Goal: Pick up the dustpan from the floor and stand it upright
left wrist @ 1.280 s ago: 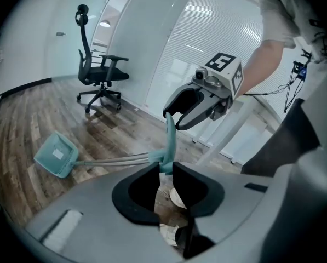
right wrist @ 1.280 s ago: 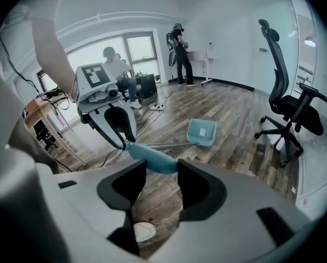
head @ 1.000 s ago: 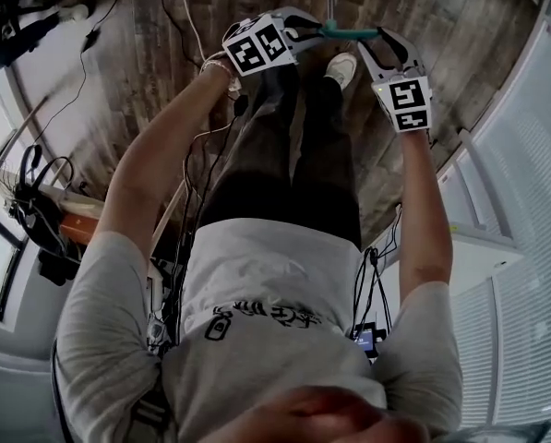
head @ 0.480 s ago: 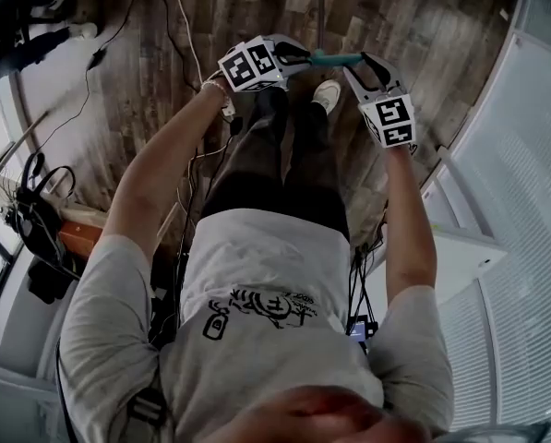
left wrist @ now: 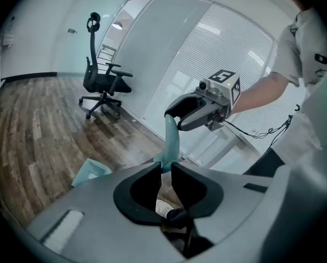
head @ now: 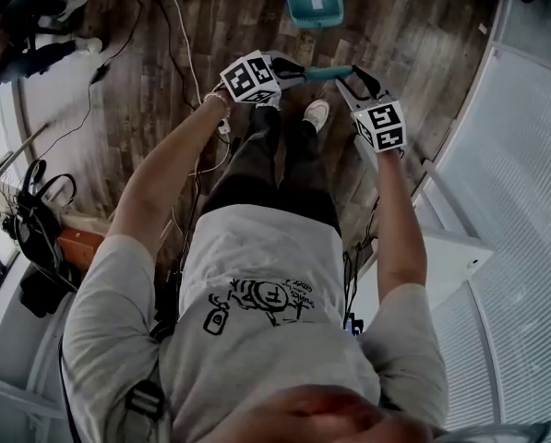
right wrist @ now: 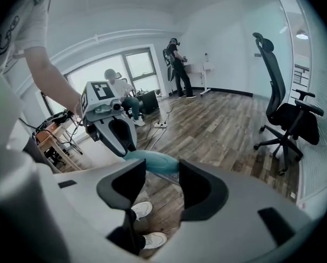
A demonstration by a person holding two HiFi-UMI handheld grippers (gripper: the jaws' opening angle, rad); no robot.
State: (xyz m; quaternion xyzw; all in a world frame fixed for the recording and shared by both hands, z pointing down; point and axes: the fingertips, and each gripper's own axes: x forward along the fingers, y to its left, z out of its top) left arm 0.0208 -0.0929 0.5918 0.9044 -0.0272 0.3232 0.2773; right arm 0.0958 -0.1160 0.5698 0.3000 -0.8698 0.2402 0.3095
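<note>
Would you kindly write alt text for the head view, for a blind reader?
From above, a person's left tongs and right tongs grip the teal dustpan handle between them, the left jaws having just closed further. The teal pan shows beyond, over wooden floor.

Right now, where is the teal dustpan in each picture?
Head view: dustpan at top centre, its handle just below.
Left gripper view: dustpan lower left, handle centre.
Right gripper view: only the handle, centre.
Shared landmark: the person's white shoe, in all three.
</note>
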